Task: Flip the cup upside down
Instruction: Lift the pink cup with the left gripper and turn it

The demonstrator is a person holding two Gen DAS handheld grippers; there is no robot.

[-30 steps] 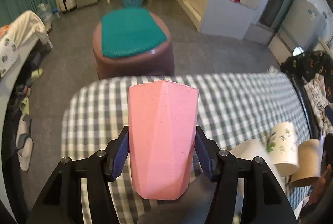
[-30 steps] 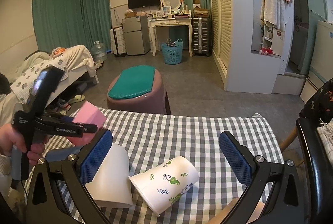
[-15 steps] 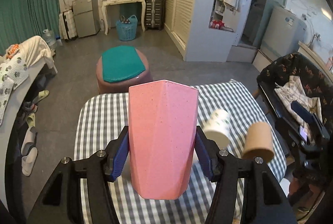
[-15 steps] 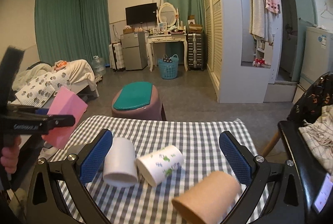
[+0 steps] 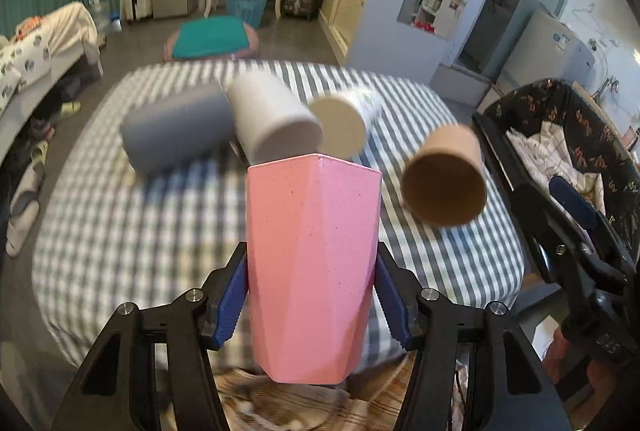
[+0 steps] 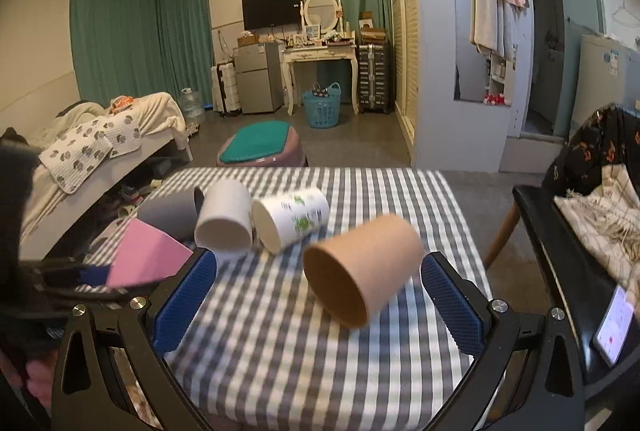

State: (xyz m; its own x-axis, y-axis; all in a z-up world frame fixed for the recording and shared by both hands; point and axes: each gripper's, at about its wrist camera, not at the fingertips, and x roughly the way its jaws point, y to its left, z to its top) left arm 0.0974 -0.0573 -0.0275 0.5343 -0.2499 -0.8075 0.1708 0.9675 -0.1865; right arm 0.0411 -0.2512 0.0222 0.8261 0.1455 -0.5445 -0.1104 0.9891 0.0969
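My left gripper is shut on a pink faceted cup, its blue pads pressing both sides, held above the near edge of the checked table. The cup also shows in the right wrist view at the left, in the left gripper. My right gripper is open and empty, above the near part of the table. A brown cup lies on its side between and beyond its fingers, mouth toward me.
A grey cup, a white cup and a white cup with green print lie on their sides in a row mid-table. A dark chair with clothes stands right. A stool with a teal cushion stands beyond the table.
Both grippers have pulled back toward the near edge, so the table and lying cups look farther off. The pink cup stays clamped in the left gripper. The right gripper stays open.
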